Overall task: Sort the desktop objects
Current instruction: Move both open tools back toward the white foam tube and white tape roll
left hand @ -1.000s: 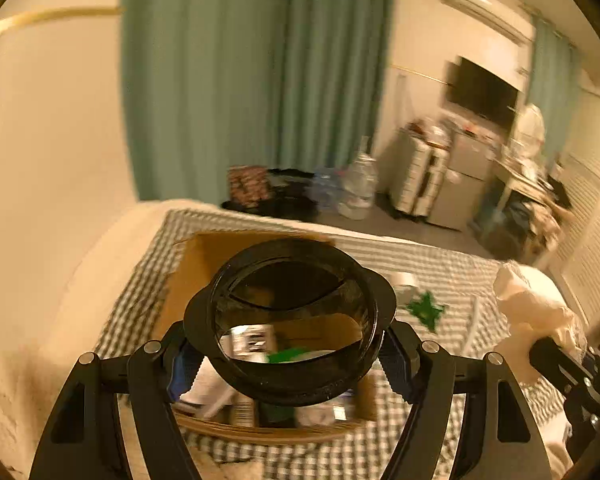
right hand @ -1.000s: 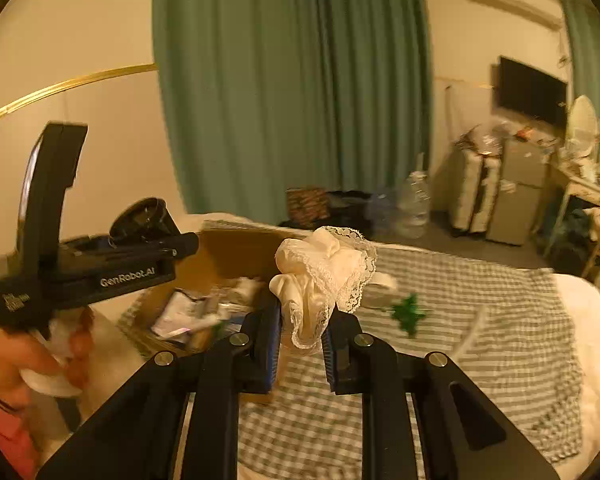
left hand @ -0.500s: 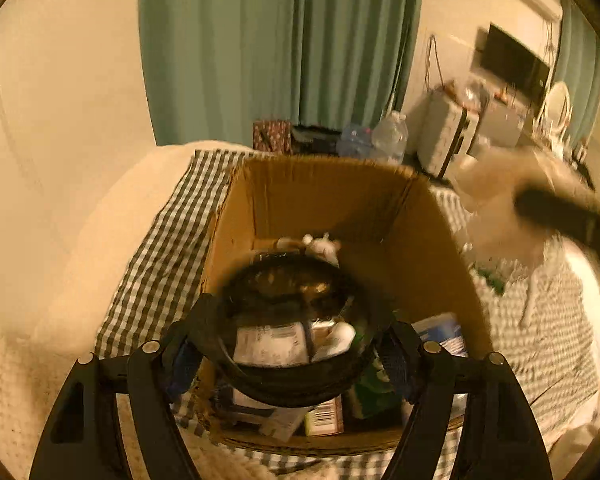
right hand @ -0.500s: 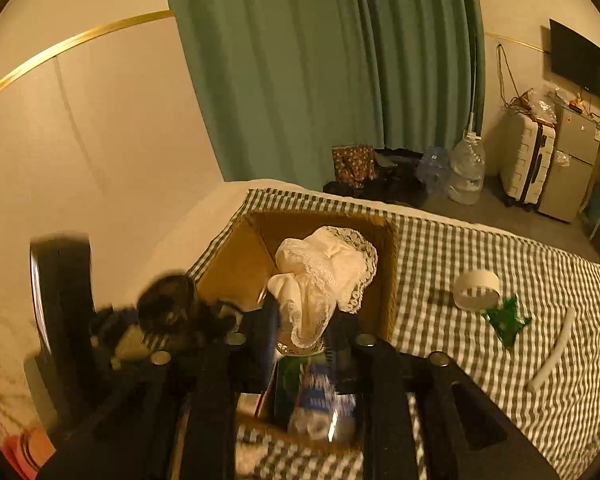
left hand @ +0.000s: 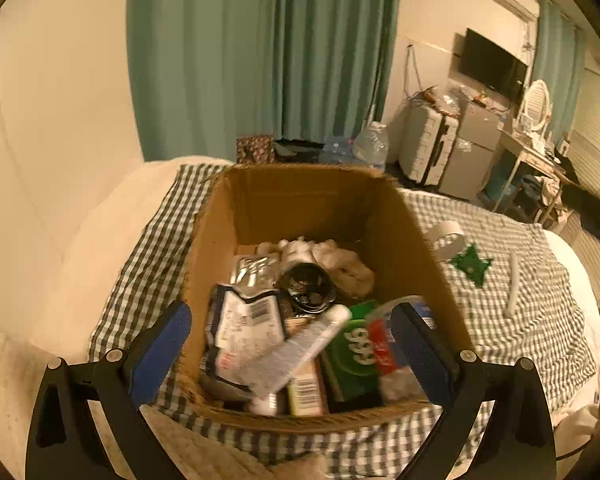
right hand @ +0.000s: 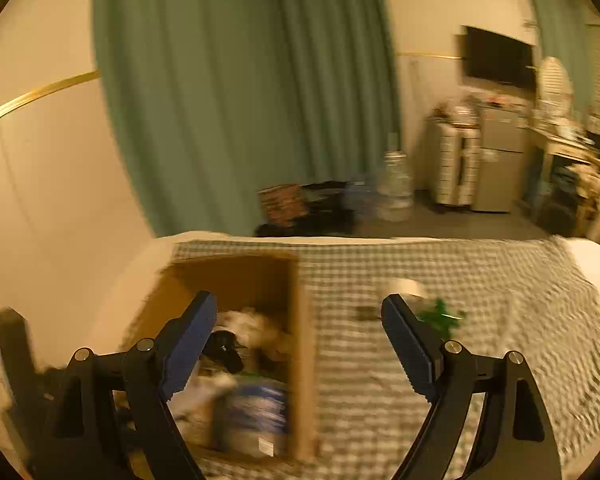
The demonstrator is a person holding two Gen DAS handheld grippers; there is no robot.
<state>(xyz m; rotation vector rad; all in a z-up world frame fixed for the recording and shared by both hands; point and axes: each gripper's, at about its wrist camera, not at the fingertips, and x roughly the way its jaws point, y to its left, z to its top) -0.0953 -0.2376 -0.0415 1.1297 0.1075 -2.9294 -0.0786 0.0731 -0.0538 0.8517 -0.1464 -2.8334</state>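
Note:
An open cardboard box (left hand: pixel 300 174) stands on the checked cloth, packed with packets, a tube and tins. A black round jar (left hand: pixel 308 288) lies on its side inside it, beside a crumpled white lace cloth (left hand: pixel 342 266). My left gripper (left hand: pixel 290 322) hovers over the box's near end, its jaws opening wide and nothing between them. In the blurred right wrist view, my right gripper (right hand: pixel 300 306) hangs above the box's right wall (right hand: pixel 300 344), jaws opening, also with nothing between them. The lace cloth (right hand: pixel 254 326) and the jar (right hand: pixel 224 352) lie in the box below it.
On the checked cloth (left hand: pixel 520 344) right of the box lie a white tape roll (left hand: pixel 446 236), a green star-shaped piece (left hand: pixel 472 266) and a white stick (left hand: pixel 513 284). Beyond the bed are green curtains (left hand: pixel 260 60), a water bottle and a suitcase (left hand: pixel 428 152) on the floor.
The left gripper let go of the black jar, which now lies in the box. The right gripper released the lace cloth into the box and swung right. Both grippers sank lower.

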